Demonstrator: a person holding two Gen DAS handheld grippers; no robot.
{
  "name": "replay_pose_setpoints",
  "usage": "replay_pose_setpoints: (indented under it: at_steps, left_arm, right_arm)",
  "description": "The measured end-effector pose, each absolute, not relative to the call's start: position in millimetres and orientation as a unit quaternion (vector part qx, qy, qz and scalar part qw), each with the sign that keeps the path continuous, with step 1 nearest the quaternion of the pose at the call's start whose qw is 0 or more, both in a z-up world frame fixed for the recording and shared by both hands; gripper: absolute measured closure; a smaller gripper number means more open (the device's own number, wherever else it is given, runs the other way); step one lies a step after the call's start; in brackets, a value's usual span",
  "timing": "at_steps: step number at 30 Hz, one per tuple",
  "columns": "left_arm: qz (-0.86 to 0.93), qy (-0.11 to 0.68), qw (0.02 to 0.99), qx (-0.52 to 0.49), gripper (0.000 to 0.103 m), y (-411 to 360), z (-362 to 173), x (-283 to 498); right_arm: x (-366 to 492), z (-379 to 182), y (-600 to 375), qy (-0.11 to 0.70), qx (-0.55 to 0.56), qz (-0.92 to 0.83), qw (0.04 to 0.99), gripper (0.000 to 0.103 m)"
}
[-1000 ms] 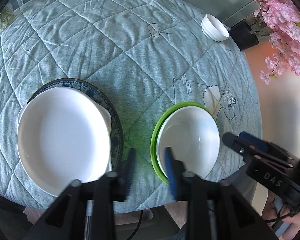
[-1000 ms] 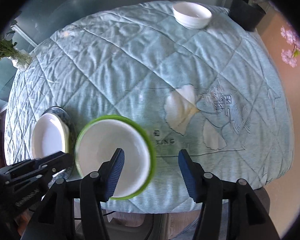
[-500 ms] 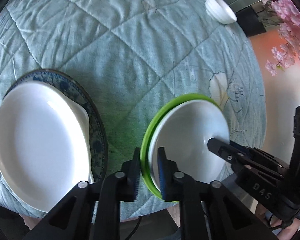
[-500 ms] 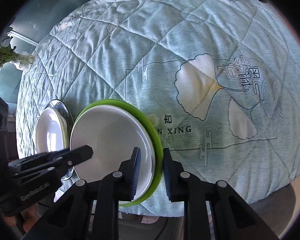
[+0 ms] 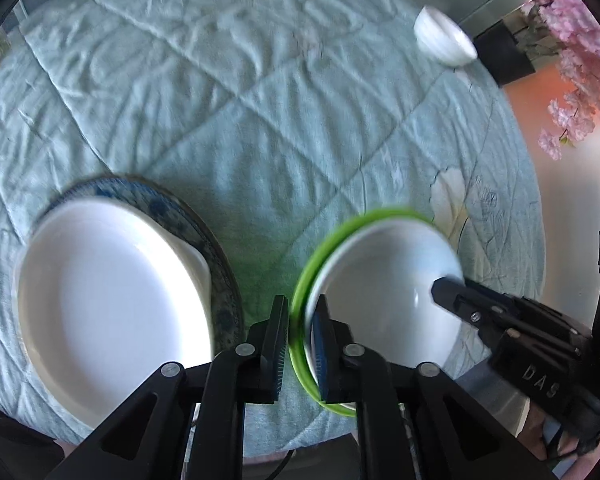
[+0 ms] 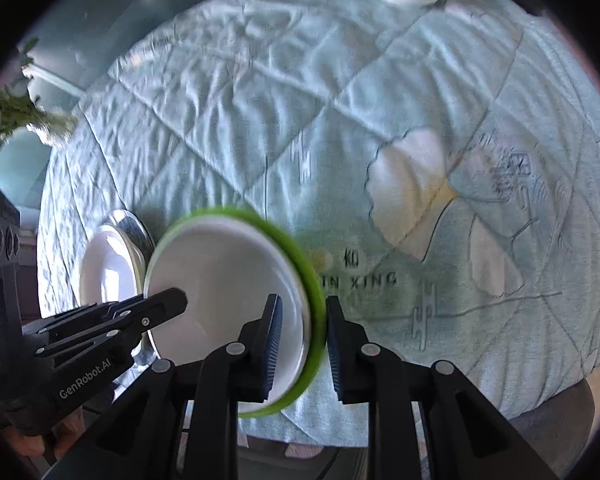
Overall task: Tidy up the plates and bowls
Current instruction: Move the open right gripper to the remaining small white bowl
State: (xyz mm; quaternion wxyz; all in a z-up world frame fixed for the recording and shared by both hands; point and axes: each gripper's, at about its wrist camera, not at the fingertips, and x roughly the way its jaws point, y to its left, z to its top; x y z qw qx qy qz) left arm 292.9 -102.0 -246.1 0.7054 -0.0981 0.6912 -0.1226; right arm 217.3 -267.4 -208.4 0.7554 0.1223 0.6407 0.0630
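Observation:
A white bowl (image 5: 380,280) sits in a green plate (image 5: 302,280) near the table's front edge. My left gripper (image 5: 300,344) pinches the left rim of the two, one pad outside the green rim and one inside the bowl; its jaws are opening slightly. My right gripper (image 6: 304,344) grips the opposite rim of the same green plate (image 6: 300,240) and white bowl (image 6: 220,272), its jaws also easing open. The rim is motion-blurred. To the left, a white plate (image 5: 108,292) lies on a blue patterned plate (image 5: 220,256).
A small white bowl (image 5: 444,40) stands at the far right edge of the quilted teal tablecloth (image 5: 260,100). Pink blossoms (image 5: 572,60) and a black pot (image 5: 504,56) lie beyond it. A vase of flowers (image 6: 16,120) stands off the table's left side.
Both grippers came down and closed from wide open onto opposite rims of the green plate and bowl. The stack now looks blurred and a little shifted.

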Motion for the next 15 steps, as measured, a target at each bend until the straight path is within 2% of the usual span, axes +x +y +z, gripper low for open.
replay_pose_setpoints:
  at_steps: [1,2,3,4,6,9,15]
  left_arm:
    - [-0.124,0.684,0.712,-0.097,0.089,-100.9,-238.7,293.2]
    - [-0.123,0.665,0.73,-0.095,0.086,-98.6,-225.6,294.3]
    - [-0.122,0.65,0.745,-0.094,0.069,-97.0,-215.7,296.4]
    - [-0.118,0.629,0.762,-0.094,0.036,-94.8,-203.3,298.8]
    - [-0.092,0.588,0.798,-0.094,0.003,-89.5,-177.2,307.9]
    - [-0.109,0.548,0.825,-0.09,0.003,-96.1,-148.4,333.8]
    - [-0.144,0.567,0.809,-0.062,0.003,-127.2,-131.4,415.4]
  right_arm:
    - [217.2,-201.9,-270.1,0.631,0.113,0.058,0.765,0.06]
    - [216.4,-194.5,-274.2,0.62,0.104,0.052,0.776,0.031]
    - [215.7,-188.3,-278.7,0.61,0.101,0.051,0.784,0.02]
    - [215.3,-180.1,-285.9,0.595,0.102,0.051,0.795,0.015]
    - [218.2,-167.6,-302.0,0.576,0.107,0.043,0.809,0.014]
    - [233.2,-156.0,-332.7,0.557,0.129,0.033,0.82,0.013]
    - [295.3,-154.7,-379.0,0.591,0.141,0.036,0.794,0.013]
